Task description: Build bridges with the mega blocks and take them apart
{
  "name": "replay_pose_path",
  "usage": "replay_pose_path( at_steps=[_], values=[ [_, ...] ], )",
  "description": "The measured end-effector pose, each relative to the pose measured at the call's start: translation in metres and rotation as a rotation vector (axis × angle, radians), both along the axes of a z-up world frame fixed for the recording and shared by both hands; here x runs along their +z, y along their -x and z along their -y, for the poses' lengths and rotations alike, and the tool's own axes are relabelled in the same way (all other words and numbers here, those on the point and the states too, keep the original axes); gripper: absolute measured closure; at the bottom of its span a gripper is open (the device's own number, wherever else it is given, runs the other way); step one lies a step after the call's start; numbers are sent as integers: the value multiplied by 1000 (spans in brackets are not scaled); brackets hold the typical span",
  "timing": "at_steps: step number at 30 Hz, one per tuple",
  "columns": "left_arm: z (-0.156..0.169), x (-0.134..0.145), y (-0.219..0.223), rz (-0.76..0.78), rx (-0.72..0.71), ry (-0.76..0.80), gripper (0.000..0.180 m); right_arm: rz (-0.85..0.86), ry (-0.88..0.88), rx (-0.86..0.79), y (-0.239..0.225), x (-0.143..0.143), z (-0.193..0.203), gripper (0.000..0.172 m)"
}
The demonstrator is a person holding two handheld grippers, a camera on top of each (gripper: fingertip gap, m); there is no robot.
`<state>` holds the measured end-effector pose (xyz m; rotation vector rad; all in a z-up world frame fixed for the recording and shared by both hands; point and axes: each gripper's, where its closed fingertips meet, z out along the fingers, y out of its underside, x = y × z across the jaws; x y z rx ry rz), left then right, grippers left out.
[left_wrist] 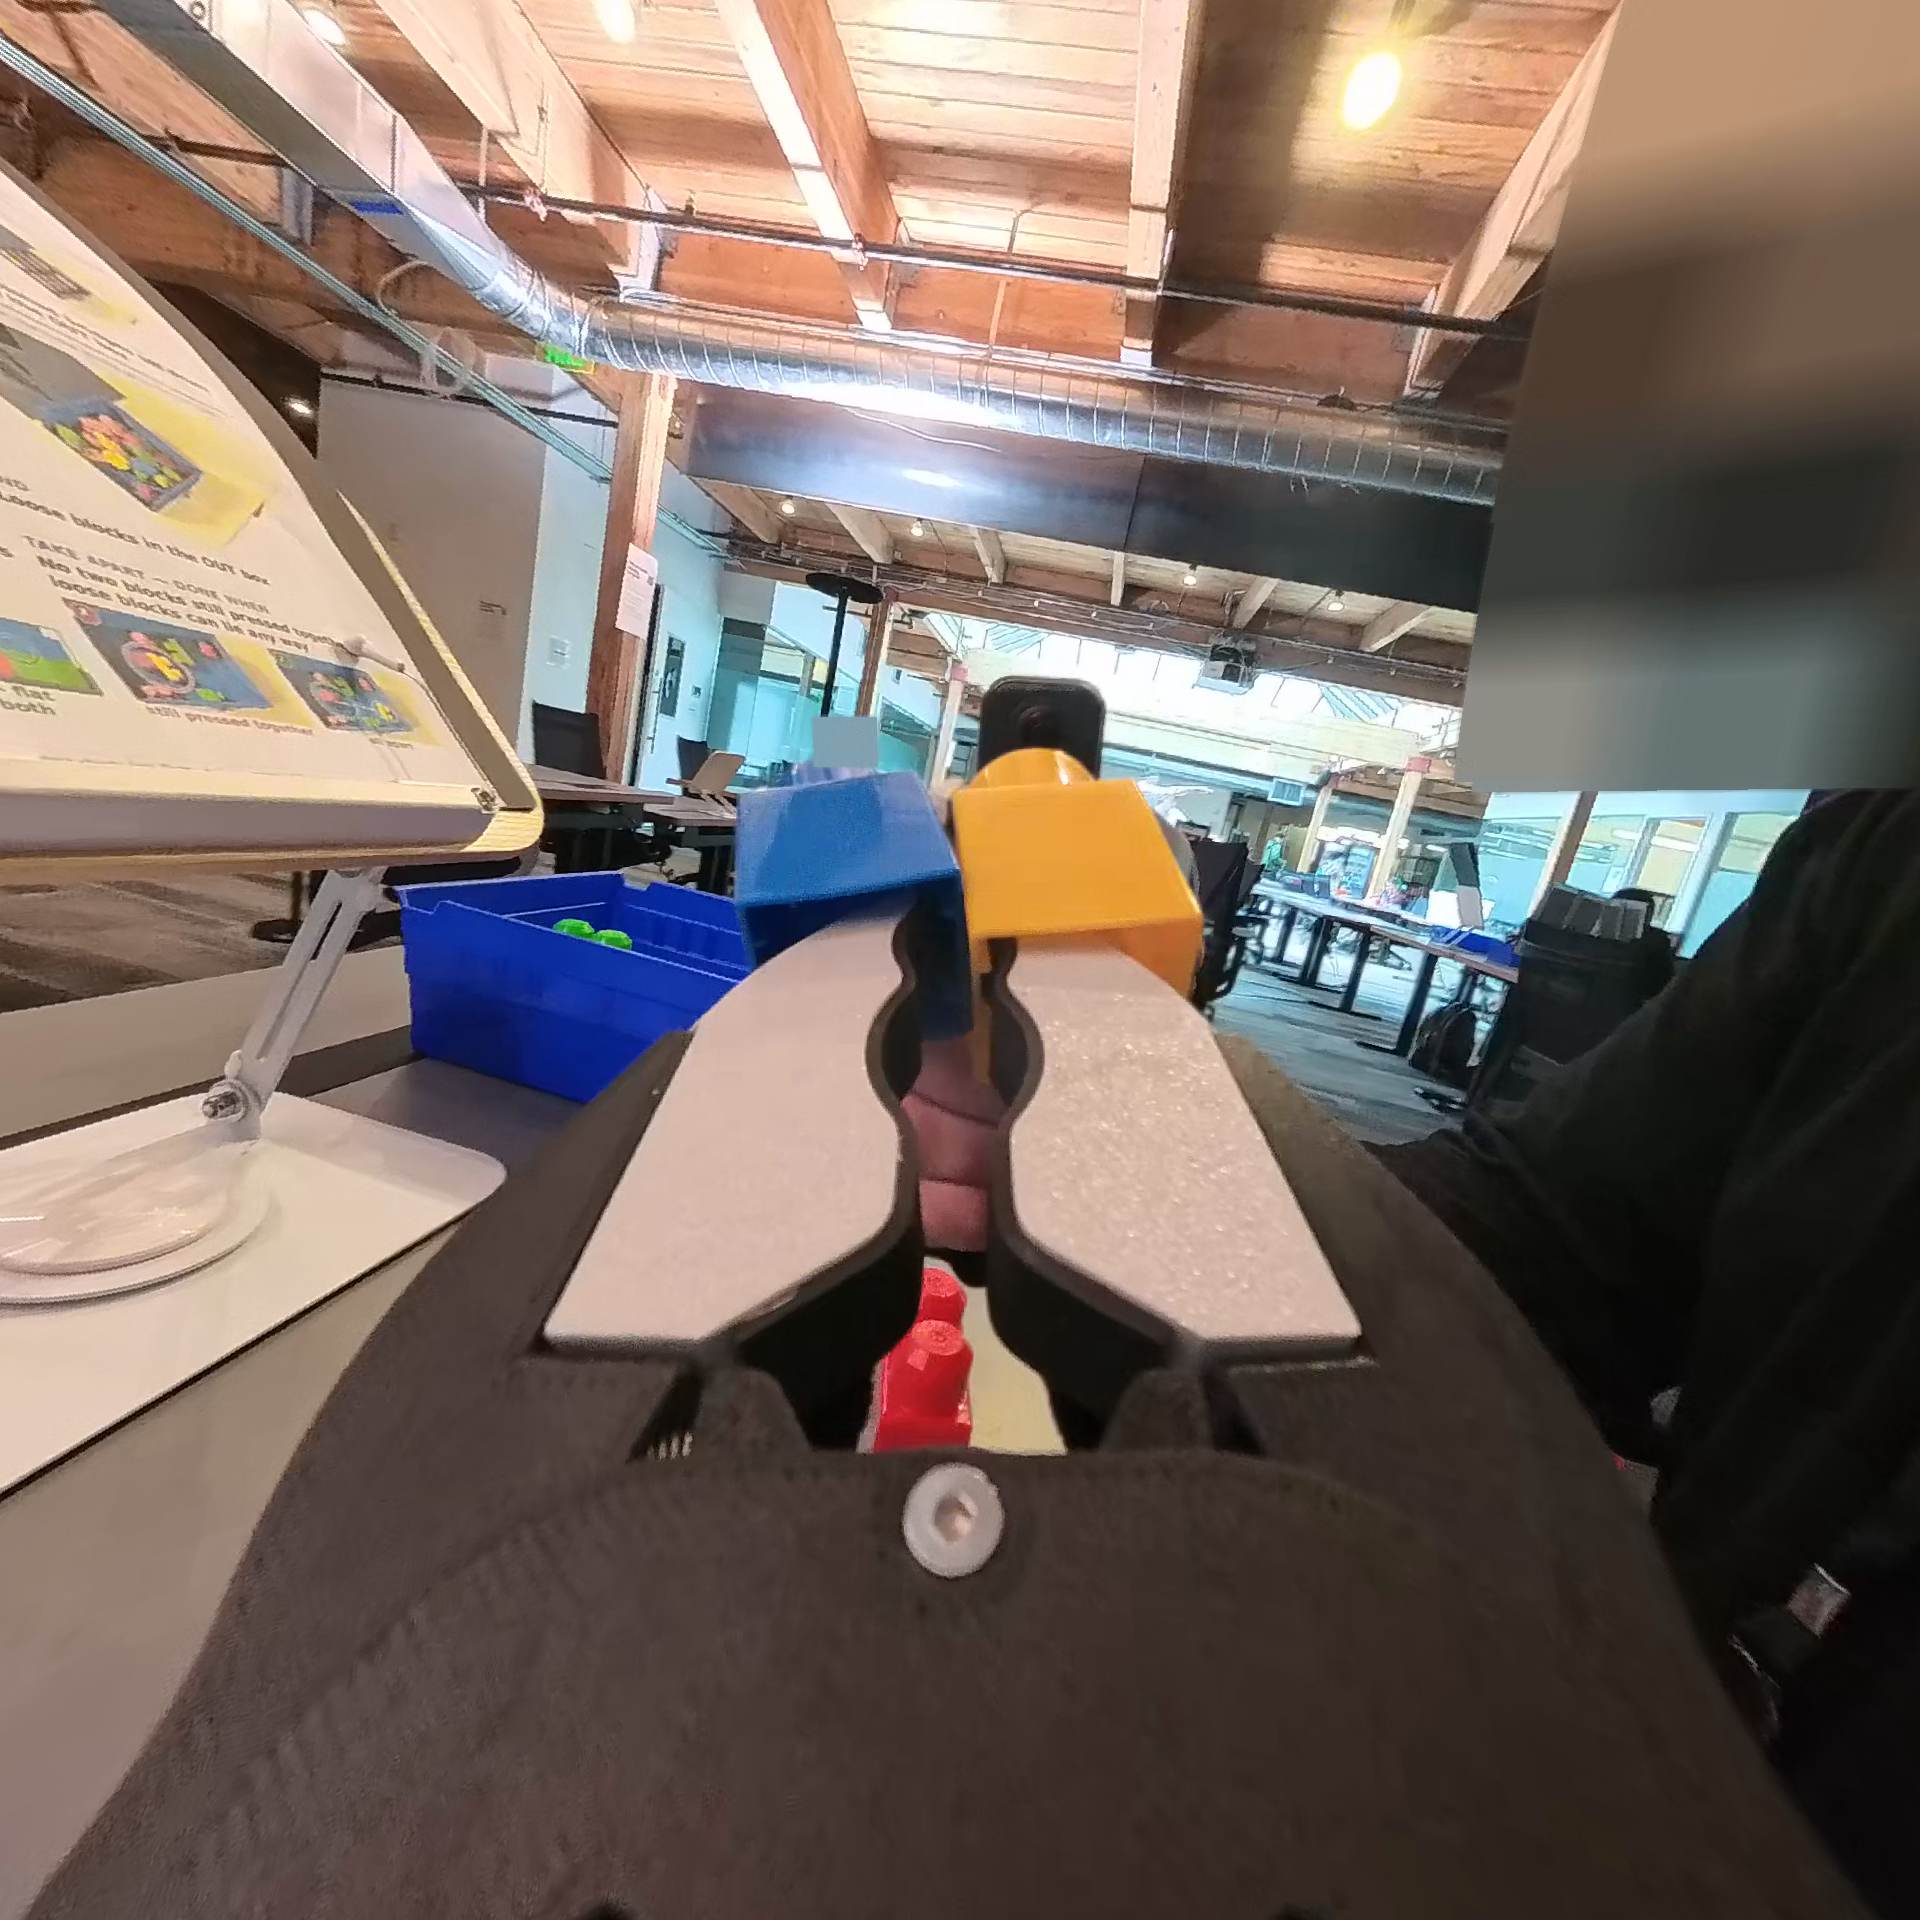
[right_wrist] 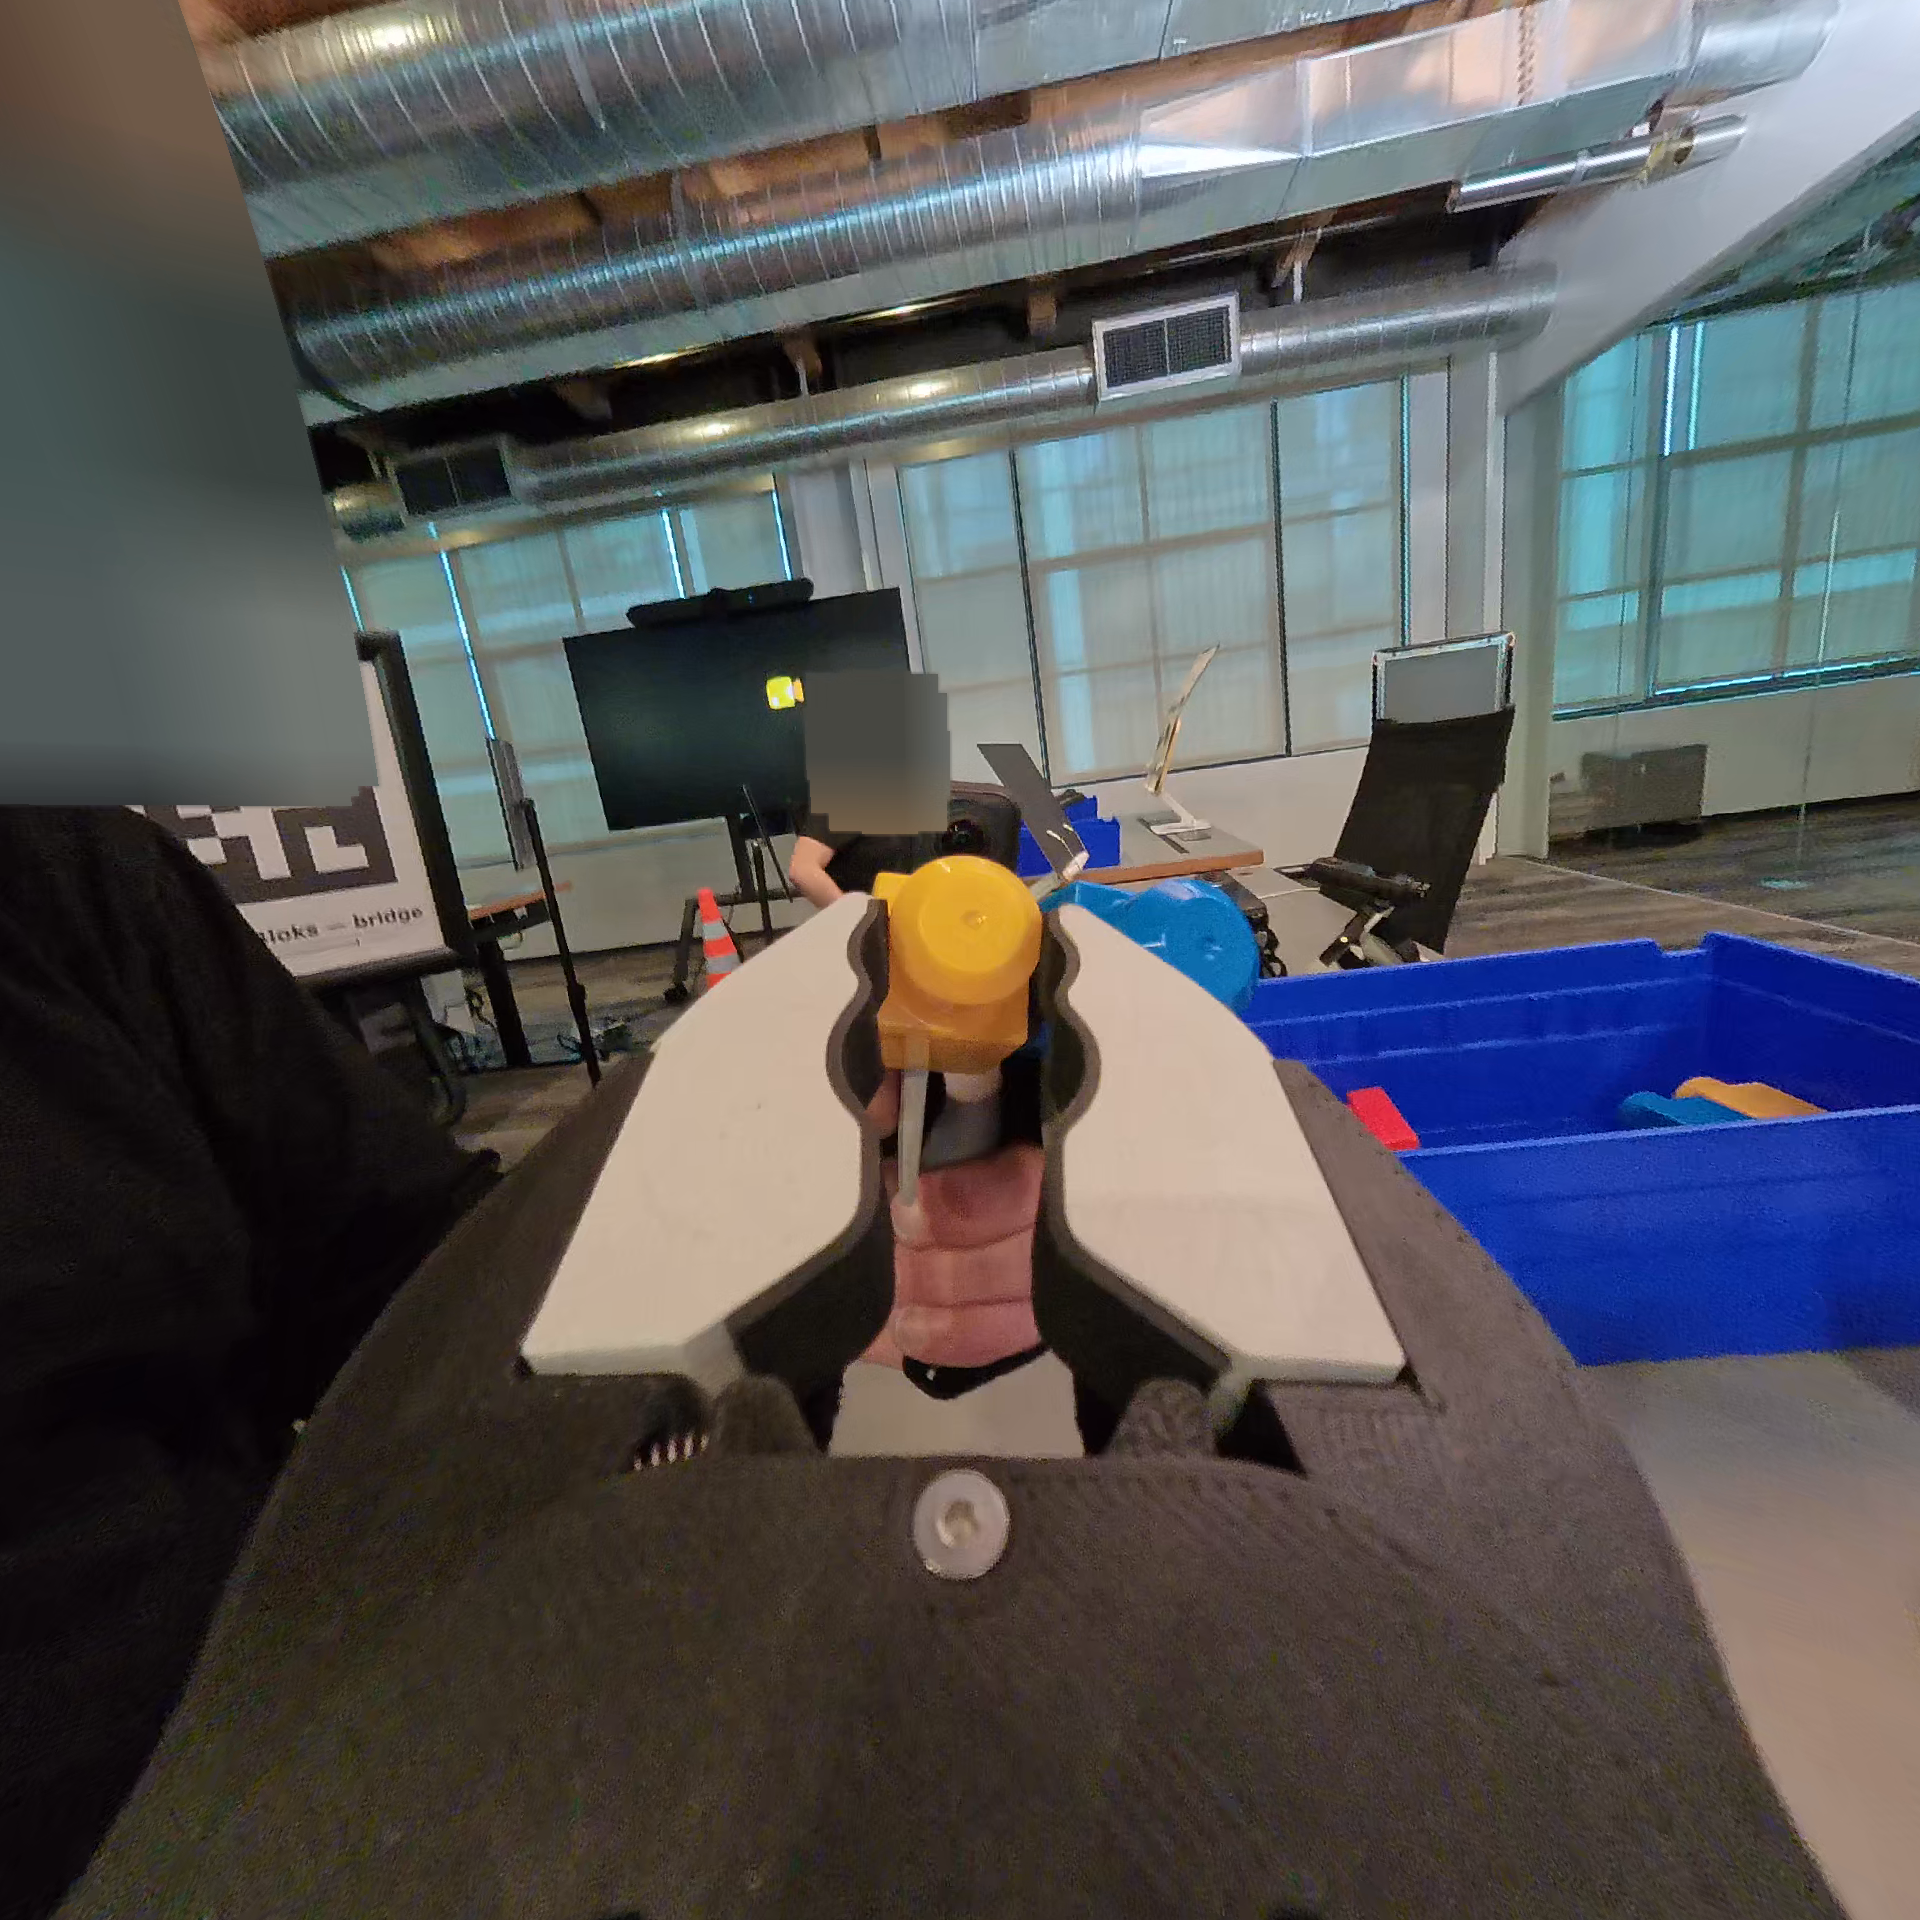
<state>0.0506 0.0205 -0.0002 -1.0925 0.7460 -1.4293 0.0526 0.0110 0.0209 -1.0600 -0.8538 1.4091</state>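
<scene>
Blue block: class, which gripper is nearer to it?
Left gripper: it pinches the blue block's wall. Right gripper clamps the yellow block, blue block beside it.

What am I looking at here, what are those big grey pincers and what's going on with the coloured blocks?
These are two hand-held grippers, each with a camera looking along its two grey fingers, so there is one picture per hand; no robot arm is involved. In the left wrist view, the left gripper pinches a wall of the blue block, with a yellow block right beside it. In the right wrist view, the right gripper clamps that yellow block, with the blue one beyond it. They seem to be pulling the pair apart, or joining it. On the table are a blue bin with green blocks, a tilted instruction sheet, and a red block lying below.
</scene>
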Motion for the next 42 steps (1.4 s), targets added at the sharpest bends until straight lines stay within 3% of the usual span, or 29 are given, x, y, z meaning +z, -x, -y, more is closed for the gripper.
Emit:
replay_pose_path(
  at_steps=[8,13,19,26,42],
  values=[
    [-1,0,0,-39,47,-33,175,20,-1,8,-1,1,0,144],
    [-3,5,9,-16,67,-46,178,-30,-31,14,-16,13,3,134],
    [14,4,0,-80,-6,-131,178,6,32,-51,-32,9,-20,143],
    [19,0,-8,-93,-56,-130,178,81,51,41,-19,-4,-11,145],
    [25,-2,-9,-136,-102,-158,170,150,58,79,-17,-7,-8,145]
  ],
)
